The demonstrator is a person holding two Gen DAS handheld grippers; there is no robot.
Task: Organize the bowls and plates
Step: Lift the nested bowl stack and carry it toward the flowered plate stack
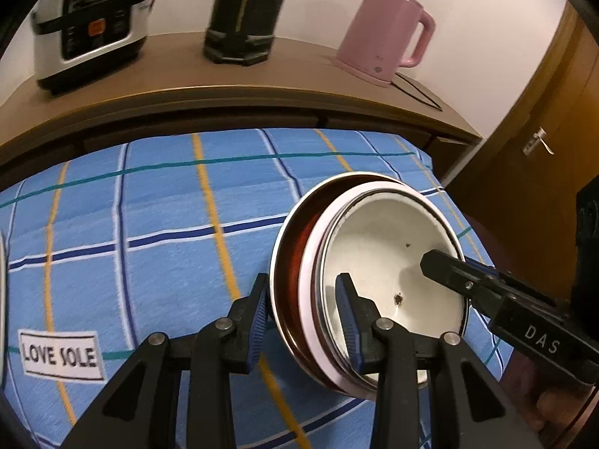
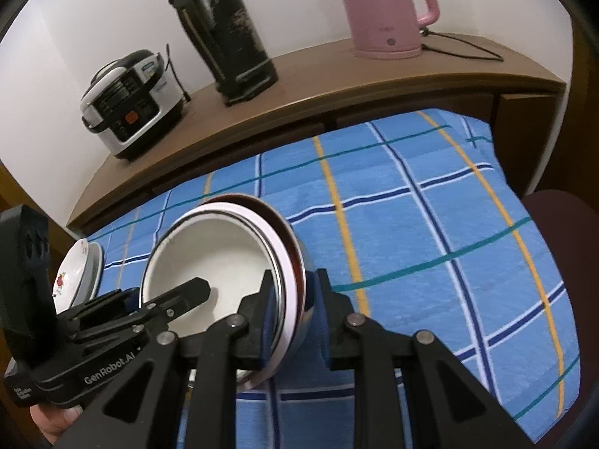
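Bowls [image 1: 393,262] sat nested in one stack: a white enamel bowl inside, a pink-rimmed one around it, and a steel bowl with a reddish inside [image 1: 295,262] as the outer one. The stack was tilted on its side above the blue checked cloth [image 1: 168,224] on the table, toward the near right part of it.

The left gripper [image 1: 305,318] had its fingers closed over the left rim of the stack, one finger inside the white bowl and one outside the steel wall. The right gripper [image 2: 292,310] gripped the opposite rim in the same way, its fingers narrowly closed across the nested walls.

At the far left of the cloth, in the right wrist view, a stack of white plates [image 2: 78,269] with a flower pattern lay well apart from the bowls.

Behind the cloth a wooden shelf [image 1: 232,75] carried a rice cooker [image 1: 93,22], a dark thermos [image 1: 247,15] and a pink kettle [image 1: 385,33].
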